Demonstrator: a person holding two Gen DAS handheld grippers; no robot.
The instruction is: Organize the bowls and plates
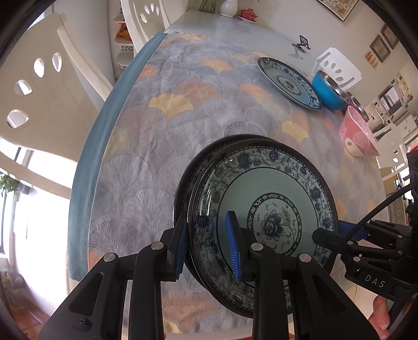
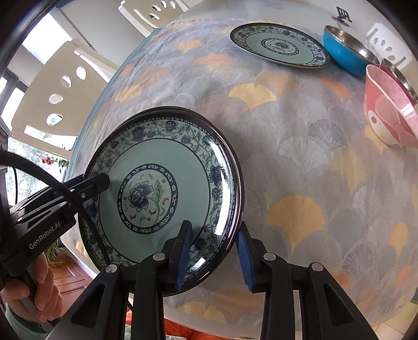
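Observation:
A floral green plate lies on top of another plate near the table's front edge, stacked. My left gripper has one finger over the rim and one outside it, clamped on the plate's left rim. My right gripper straddles the plate's right rim, one finger on the plate face, the other outside the rim with a small gap. A second floral plate lies far across the table. A blue bowl and a pink bowl stand beside it.
The table wears a grey cloth with ginkgo leaves. White chairs stand along the left side. A white vase, a small red cup and a black stand sit at the far end.

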